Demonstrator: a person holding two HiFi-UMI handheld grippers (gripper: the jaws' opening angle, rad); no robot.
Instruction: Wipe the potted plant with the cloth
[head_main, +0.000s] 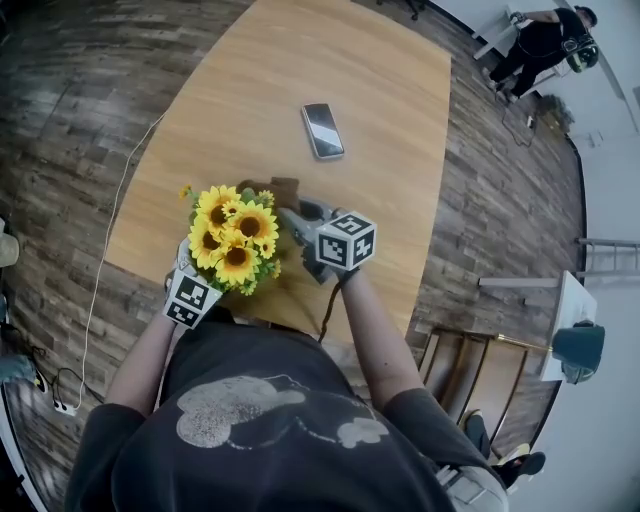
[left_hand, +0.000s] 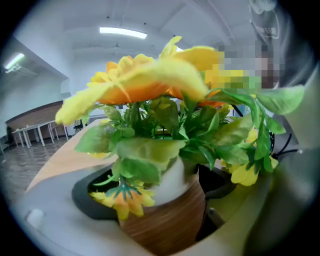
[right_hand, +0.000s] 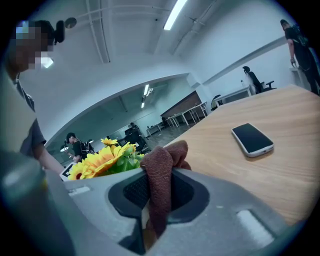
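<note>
The potted plant, sunflowers (head_main: 235, 238) with green leaves in a brown wood-grain pot (left_hand: 167, 225), sits between the wide-set jaws of my left gripper (left_hand: 162, 197). Both dark pads lie against the pot's sides. In the head view the blooms hide the pot and jaws, and only the left marker cube (head_main: 190, 298) shows near the table's front edge. My right gripper (head_main: 292, 208) is just right of the flowers, shut on a reddish-brown cloth (right_hand: 161, 167). The cloth (head_main: 272, 188) bunches past the fingertips, beside the blooms; whether it touches them I cannot tell.
A phone (head_main: 323, 130) lies face up farther out on the wooden table (head_main: 390, 80). A white cable (head_main: 108, 235) runs down the table's left edge to the floor. A person (head_main: 545, 38) stands far off at the top right. Wooden furniture (head_main: 480, 375) is at the lower right.
</note>
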